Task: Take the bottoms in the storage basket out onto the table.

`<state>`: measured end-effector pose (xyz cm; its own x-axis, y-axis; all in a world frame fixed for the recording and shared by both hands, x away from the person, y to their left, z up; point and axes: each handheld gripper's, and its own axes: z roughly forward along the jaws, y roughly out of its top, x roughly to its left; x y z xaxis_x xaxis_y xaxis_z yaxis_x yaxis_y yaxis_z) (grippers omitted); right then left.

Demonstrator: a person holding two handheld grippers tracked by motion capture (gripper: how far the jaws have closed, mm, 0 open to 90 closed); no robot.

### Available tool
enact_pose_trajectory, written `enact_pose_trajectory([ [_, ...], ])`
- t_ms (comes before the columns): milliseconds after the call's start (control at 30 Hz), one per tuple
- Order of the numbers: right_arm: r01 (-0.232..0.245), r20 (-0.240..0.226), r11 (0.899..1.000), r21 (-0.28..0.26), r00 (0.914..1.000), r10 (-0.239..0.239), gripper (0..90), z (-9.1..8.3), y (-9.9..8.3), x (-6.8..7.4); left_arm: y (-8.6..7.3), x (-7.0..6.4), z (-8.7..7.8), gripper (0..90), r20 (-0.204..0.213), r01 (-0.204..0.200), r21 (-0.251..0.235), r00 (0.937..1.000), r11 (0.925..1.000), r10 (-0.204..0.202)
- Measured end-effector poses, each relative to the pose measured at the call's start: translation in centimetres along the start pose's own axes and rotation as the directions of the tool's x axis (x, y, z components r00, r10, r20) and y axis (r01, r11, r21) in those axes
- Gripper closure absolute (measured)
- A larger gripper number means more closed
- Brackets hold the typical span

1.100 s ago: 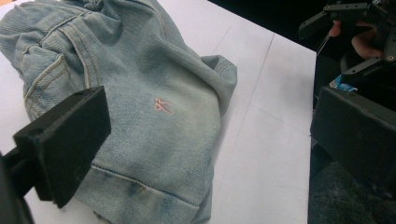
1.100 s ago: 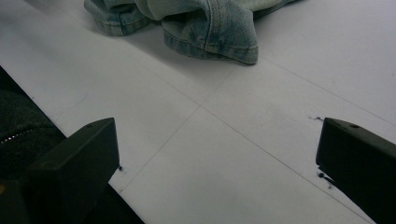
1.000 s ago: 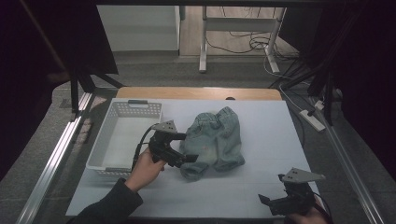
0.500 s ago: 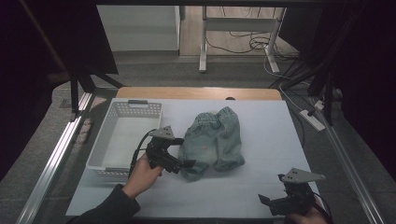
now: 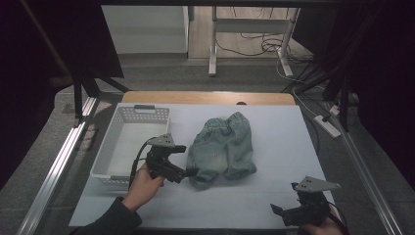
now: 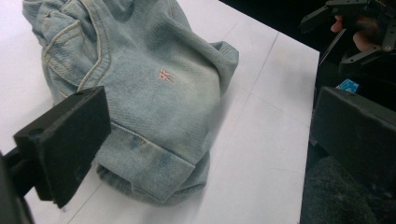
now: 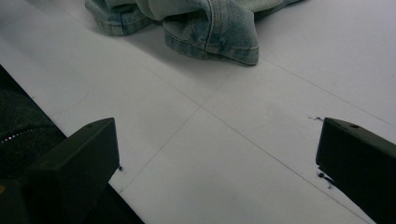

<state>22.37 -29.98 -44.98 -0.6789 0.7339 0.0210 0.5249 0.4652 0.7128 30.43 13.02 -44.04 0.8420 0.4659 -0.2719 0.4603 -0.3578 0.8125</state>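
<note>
A small pair of light blue jeans (image 5: 222, 147) lies crumpled in the middle of the white table (image 5: 274, 122). My left gripper (image 5: 188, 172) is at the near left hem of the jeans (image 6: 154, 140), jaws wide open with the hem between and below them. My right gripper (image 5: 281, 211) hovers low over the table's front right, open, with bare white surface between its jaws. From there the jeans (image 7: 205, 23) lie farther off, one cuff turned toward me.
A white perforated basket (image 5: 113, 161) stands at the left side of the table, next to my left hand. Thin pencil lines cross the table (image 7: 224, 126). Beyond the far edge are a metal stand (image 5: 213, 49) and cables on the floor.
My left gripper has drawn back toward the person and a little left, from over the jeans to their near hem. The right gripper has stayed put.
</note>
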Motion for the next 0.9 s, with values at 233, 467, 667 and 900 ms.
enact_pose_trajectory([
  [233, 0.001, 0.0, 1.0, 0.0, 1.0, -0.001, 0.0, 0.0, 0.0, 0.0, -0.4, 0.0, -0.8, 0.0, -0.006, 0.018, -0.019, 0.9998, 0.9997, -0.018],
  [467, 0.0, 0.0, 1.0, 0.0, 1.0, 0.0, 0.0, 0.0, 0.0, 0.0, -0.9, 0.1, -1.8, 0.0, -0.01, 0.035, -0.035, 0.9993, 0.9987, -0.036],
  [667, 0.002, 0.0, 1.0, 0.002, 1.0, -0.002, 0.0, 0.0, 0.0, 0.0, -1.2, 0.0, -2.3, 0.2, -0.021, 0.034, -0.031, 0.9992, 0.9989, -0.035],
  [900, -0.001, 0.0, 1.0, 0.0, 1.0, 0.001, 0.0, 0.0, 0.0, 0.0, -1.7, 0.0, -3.1, 0.2, -0.032, 0.046, -0.031, 0.9984, 0.9985, -0.047],
])
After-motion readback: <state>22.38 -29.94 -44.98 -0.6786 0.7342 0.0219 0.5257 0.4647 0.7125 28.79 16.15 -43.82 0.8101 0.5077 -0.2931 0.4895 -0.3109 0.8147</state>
